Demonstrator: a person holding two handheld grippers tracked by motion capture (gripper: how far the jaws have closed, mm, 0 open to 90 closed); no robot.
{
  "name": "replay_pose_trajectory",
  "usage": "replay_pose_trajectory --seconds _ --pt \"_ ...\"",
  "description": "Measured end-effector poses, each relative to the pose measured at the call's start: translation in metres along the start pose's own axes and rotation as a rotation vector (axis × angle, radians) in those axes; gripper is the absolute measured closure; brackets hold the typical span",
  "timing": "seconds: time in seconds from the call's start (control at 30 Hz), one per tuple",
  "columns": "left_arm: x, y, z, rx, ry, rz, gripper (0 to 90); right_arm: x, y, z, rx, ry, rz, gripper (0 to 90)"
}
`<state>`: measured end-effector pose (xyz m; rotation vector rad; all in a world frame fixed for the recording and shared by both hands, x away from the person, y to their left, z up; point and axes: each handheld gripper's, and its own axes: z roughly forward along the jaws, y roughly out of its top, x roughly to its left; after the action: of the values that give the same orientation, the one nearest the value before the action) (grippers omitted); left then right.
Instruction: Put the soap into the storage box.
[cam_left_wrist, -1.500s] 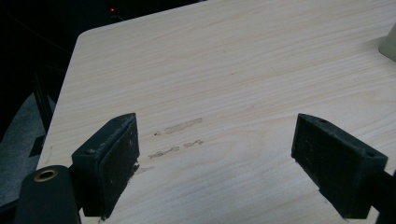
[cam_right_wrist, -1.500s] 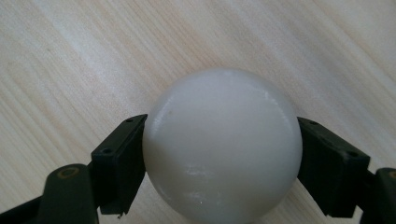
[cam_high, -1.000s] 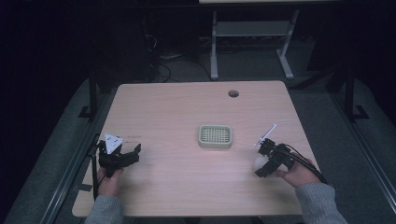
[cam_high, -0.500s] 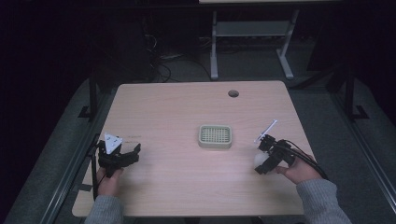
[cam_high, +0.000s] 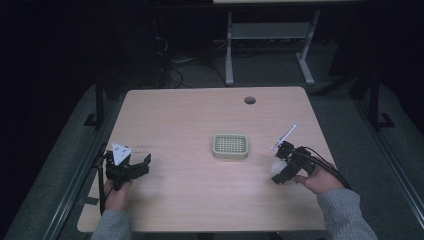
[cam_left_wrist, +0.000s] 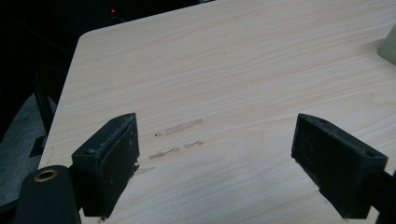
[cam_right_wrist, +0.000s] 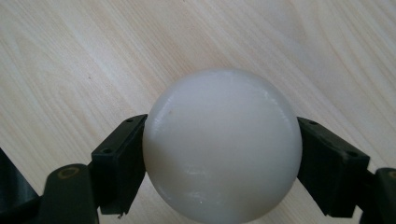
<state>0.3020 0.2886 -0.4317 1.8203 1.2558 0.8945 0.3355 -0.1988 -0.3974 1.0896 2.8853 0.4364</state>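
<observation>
Most of the table lies bare: the whole upper half of the high view, and the wide stretch at lower centre between the two hands, leave free passage. The only obstacle standing on the wood is the small slotted tray, just right of centre. A round hole sits near the far edge. A thin white stick, possibly part of the gripper, lies at right.

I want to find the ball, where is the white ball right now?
The white ball sits between the jaws of the right gripper, near the table's right edge, a little right of the small slotted tray.
</observation>
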Motion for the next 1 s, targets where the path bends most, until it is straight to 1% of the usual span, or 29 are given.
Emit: replay_pose_trajectory --seconds 0.3,0.4,0.77,0.9,0.93,1.0 --pt "0.001 0.000 0.000 0.000 0.004 -0.003 14.8 0.001 0.007 -0.005 -0.002 0.002 -0.008 22.4" --pt "0.001 0.000 -0.001 0.001 0.006 0.000 14.8 0.001 0.009 -0.006 0.000 -0.005 -0.016 22.4" --pt "0.002 0.000 0.000 -0.001 0.007 -0.002 14.8 0.001 0.018 -0.008 0.005 -0.003 -0.027 22.4" --pt "0.002 0.000 -0.001 0.001 0.008 0.001 14.8 0.002 0.021 -0.009 0.009 -0.004 -0.036 22.4" --pt "0.002 0.000 -0.001 0.000 0.007 0.000 14.8 0.002 0.022 -0.008 0.006 -0.006 -0.046 22.4" --pt "0.002 0.000 -0.001 -0.001 0.007 -0.002 14.8 0.003 0.024 -0.009 0.008 -0.004 -0.043 22.4"
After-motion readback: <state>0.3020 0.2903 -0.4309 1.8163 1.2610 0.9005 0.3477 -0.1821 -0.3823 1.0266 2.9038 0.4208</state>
